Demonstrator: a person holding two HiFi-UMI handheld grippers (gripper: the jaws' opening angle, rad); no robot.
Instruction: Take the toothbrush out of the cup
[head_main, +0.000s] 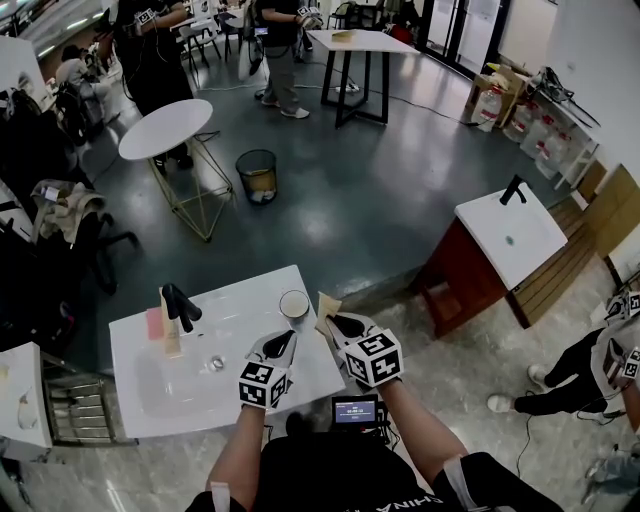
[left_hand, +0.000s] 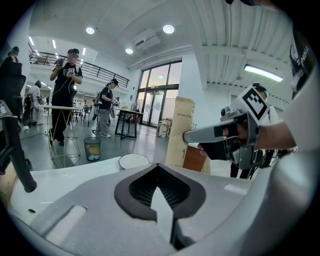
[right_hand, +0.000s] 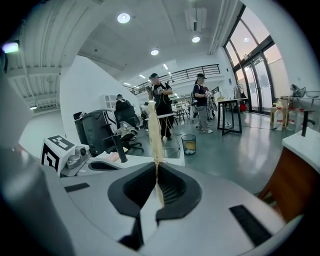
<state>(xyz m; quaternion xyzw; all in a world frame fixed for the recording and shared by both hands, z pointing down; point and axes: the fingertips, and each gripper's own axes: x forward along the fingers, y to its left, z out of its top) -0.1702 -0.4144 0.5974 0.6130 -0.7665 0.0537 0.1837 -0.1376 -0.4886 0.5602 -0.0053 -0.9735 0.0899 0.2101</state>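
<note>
A white cup (head_main: 294, 303) stands near the right far corner of the white sink counter (head_main: 250, 300); its rim (left_hand: 133, 161) looks empty. My right gripper (head_main: 338, 322) is shut on a flat tan toothbrush packet (head_main: 327, 305), held upright just right of the cup and outside it. In the right gripper view the packet (right_hand: 154, 131) is edge-on, pinched between the pads of the gripper (right_hand: 156, 167). The left gripper view shows the packet (left_hand: 179, 131) with the right gripper (left_hand: 189, 136) on its edge. My left gripper (head_main: 283, 345) hovers over the counter near the cup, shut with nothing in it (left_hand: 159, 167).
A black faucet (head_main: 180, 305) stands at the counter's left, with a basin drain (head_main: 217, 363) in front of it. On the floor beyond are a waste bin (head_main: 258, 175) and a round white table (head_main: 165, 128). Another sink unit (head_main: 510, 238) stands at right. People stand at the back.
</note>
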